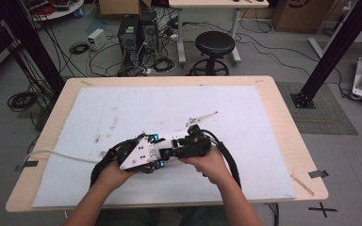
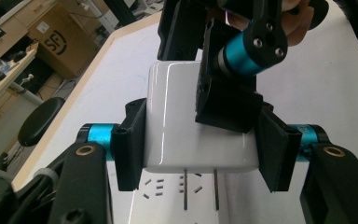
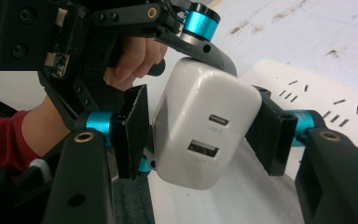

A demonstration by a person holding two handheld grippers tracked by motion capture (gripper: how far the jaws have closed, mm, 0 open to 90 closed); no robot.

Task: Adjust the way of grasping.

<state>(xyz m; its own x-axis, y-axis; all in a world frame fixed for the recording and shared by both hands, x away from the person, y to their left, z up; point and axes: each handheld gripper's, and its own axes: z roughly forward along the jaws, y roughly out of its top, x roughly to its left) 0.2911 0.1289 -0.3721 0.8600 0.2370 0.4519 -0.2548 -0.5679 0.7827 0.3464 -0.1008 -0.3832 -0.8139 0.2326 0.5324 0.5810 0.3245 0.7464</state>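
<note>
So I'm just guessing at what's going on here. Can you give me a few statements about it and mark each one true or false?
1. Both grippers hold the white charger. True.
2. The charger's two prongs are bare above the power strip. True.
3. The charger's face shows no ports. False: two ports show.
4. The stool stands on the table. False: it stands on the floor beyond.
5. The sleeve is blue. False: red.

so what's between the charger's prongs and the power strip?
Bare air: in the left gripper view the charger hangs with its prongs just above the power strip sockets, not inserted.
</note>
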